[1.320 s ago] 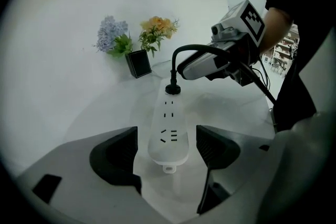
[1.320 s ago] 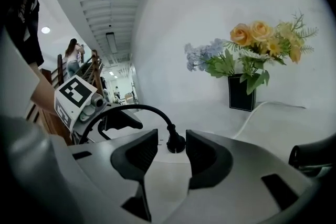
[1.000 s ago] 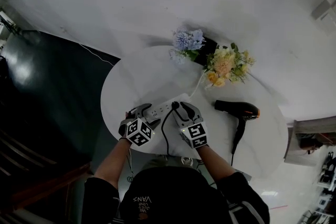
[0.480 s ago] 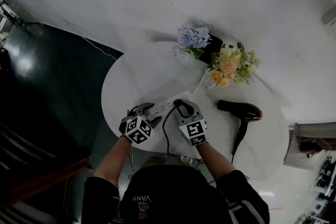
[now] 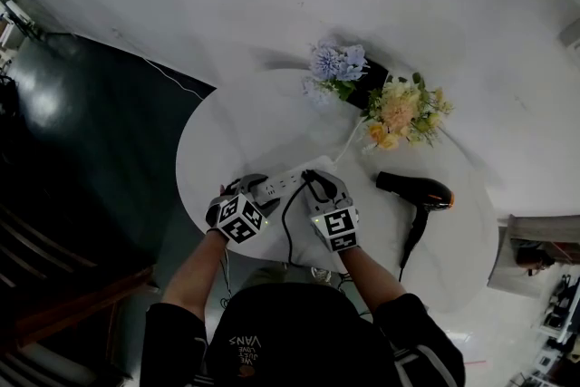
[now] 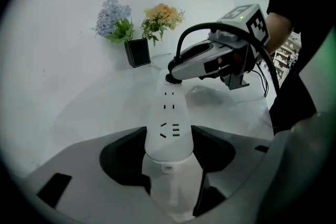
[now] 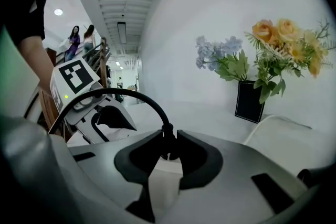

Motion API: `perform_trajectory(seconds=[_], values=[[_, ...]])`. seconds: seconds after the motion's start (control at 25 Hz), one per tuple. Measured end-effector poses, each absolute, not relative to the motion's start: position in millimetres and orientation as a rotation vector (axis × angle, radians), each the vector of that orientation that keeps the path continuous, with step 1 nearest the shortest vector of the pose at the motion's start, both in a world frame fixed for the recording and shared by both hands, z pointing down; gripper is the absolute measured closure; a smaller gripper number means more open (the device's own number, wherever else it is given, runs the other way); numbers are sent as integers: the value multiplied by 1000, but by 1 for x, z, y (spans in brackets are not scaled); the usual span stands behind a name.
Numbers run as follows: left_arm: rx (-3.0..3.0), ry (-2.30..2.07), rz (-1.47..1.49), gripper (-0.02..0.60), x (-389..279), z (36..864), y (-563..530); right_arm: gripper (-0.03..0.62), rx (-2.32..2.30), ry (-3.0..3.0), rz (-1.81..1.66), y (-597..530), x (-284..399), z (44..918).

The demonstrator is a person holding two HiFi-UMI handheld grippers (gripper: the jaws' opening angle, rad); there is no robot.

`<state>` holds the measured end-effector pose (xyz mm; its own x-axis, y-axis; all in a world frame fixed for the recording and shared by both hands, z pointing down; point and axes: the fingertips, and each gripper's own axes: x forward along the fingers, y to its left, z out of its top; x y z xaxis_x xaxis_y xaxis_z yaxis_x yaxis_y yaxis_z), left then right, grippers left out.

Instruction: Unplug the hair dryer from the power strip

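A white power strip (image 5: pixel 283 183) lies on the round white table (image 5: pixel 231 131). My left gripper (image 5: pixel 257 188) is shut on the strip's near end (image 6: pixel 169 113), its pads against both sides. The hair dryer's black plug (image 6: pixel 171 79) stands in the strip's far socket. My right gripper (image 5: pixel 317 182) has its jaws closing on that plug (image 7: pixel 167 140), and its pads touch it on either side. The black cord (image 7: pixel 131 94) arches up from the plug and back over the right gripper. The black and orange hair dryer (image 5: pixel 413 189) lies on the table to the right.
A black vase (image 6: pixel 137 53) with blue flowers (image 5: pixel 337 63) and yellow flowers (image 5: pixel 399 113) stands at the table's far side. The strip's white cable (image 5: pixel 343 149) runs toward the vase. The table's near edge lies just under my hands.
Both hands have stayed where they were. The right gripper's fingers have drawn in around the plug, and the left gripper's around the strip's end.
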<state>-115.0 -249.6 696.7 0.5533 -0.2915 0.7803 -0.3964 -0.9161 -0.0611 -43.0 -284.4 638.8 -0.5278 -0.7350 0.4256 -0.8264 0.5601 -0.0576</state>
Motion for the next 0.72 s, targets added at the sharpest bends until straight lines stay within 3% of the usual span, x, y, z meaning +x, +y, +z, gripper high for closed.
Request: perform_trajectory(seconds=[0.72], values=[[2643,-609,1316,298,-115,696,-248,491,1316,-2485,343,-276,-32,610]])
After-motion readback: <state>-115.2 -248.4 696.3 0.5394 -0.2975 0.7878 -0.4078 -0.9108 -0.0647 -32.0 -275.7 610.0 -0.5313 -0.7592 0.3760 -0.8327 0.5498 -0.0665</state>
